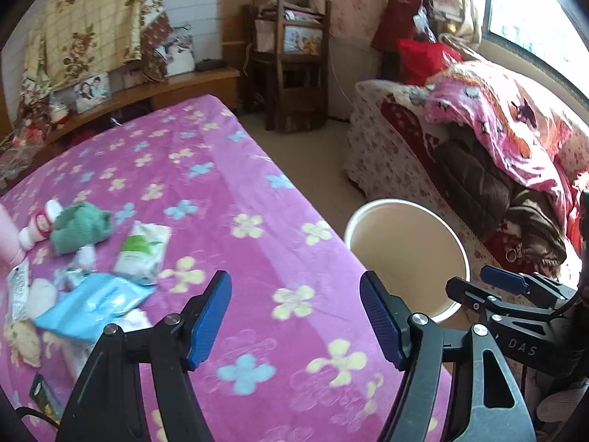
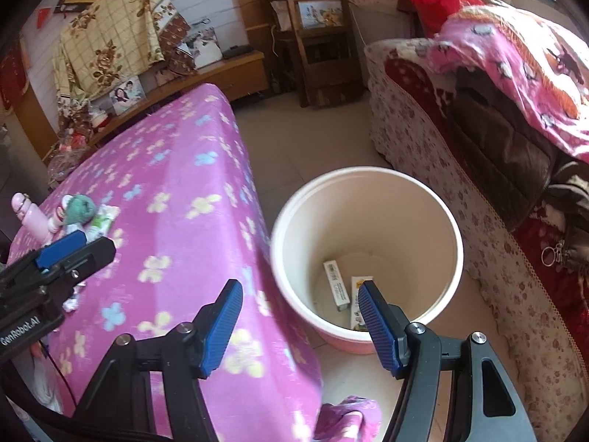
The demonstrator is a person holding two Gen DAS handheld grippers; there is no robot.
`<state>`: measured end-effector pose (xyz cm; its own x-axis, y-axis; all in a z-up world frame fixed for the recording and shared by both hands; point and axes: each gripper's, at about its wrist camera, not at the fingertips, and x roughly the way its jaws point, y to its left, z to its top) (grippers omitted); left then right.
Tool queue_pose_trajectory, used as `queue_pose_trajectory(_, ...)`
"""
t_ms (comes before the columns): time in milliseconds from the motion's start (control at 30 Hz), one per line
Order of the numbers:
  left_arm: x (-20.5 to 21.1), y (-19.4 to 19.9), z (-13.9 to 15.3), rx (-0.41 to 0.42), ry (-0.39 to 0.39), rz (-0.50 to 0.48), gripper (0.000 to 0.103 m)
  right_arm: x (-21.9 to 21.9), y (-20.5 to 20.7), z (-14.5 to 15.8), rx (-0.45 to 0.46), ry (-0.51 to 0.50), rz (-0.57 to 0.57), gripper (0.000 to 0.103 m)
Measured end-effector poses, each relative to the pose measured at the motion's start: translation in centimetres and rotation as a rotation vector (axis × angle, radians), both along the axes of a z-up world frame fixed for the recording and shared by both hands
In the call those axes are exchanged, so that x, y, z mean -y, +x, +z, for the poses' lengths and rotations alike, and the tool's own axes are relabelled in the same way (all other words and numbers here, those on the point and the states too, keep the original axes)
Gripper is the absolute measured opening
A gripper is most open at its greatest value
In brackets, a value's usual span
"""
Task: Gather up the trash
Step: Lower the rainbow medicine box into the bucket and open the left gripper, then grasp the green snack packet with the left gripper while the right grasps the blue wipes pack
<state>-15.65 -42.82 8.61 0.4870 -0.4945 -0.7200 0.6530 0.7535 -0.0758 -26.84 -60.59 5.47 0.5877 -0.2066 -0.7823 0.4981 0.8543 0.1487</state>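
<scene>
Blue-padded and spread apart, the left gripper (image 1: 296,318) has nothing between its jaws and tilts downward over the pink flowered blanket (image 1: 228,191) on the bed. To its left lies a loose pile of trash: a light blue wrapper (image 1: 92,304), a green-and-white packet (image 1: 141,252) just beyond it, a green cloth (image 1: 79,226) farther back, and a small white-and-red bottle (image 1: 38,226) touching that cloth. All of these sit well to the left of the jaws, none touched.

To the right, the right gripper (image 2: 302,318) is likewise released and empty, angled down past the bed's edge. Beyond its right pad stands the white bucket (image 2: 451,243) on the tiled floor, just beside the bed. Two small boxes (image 2: 337,287) lie on the bucket's bottom, partly hidden behind the right pad.

From the right wrist view the left gripper shows at the left edge, above the blanket near the trash pile. Farther off, a sofa (image 2: 416,125) draped with a pink quilt runs along the right, and a wooden chair (image 2: 316,37) stands against the far wall.
</scene>
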Motion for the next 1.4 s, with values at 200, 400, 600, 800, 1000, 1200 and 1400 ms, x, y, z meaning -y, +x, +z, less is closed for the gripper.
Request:
queue_pose_trajectory(200, -3.6, -0.5, 1.5, 0.03, -0.024, 0.042, 0.073, -3.6, 0.6, 2.5, 0.04, -0.04, 0.029, 0.07)
queue_pose_trajectory(400, -8.2, -0.8, 2.7, 0.044, -0.053, 0.089, 0.073, -6.9, 1.5, 3.7, 0.062, -0.046, 0.066, 0.07)
queue_pose_trajectory(600, -12.5, -0.7, 3.2, 0.042, -0.078, 0.138, 0.073, -10.3, 2.3, 4.9, 0.077, -0.079, 0.098, 0.07)
queue_pose_trajectory(800, -16.7, -0.3, 3.1, 0.04, -0.081, 0.193, 0.073, -12.9, 3.1, 5.5, 0.086, -0.088, 0.126, 0.07)
queue_pose_trajectory(1000, -21.2, 0.2, 2.6, 0.023, -0.084, 0.259, 0.073, -15.6, 4.3, 5.8, 0.087, -0.1, 0.175, 0.07)
queue_pose_trajectory(1200, -25.1, 0.8, 1.6, -0.01, -0.077, 0.32, 0.073, -17.8, 5.2, 5.7, 0.082, -0.1, 0.213, 0.07)
queue_pose_trajectory(1400, -29.2, 1.2, -0.4, -0.072, -0.044, 0.373, 0.073, -19.9, 6.2, 5.0, 0.067, -0.091, 0.264, 0.071)
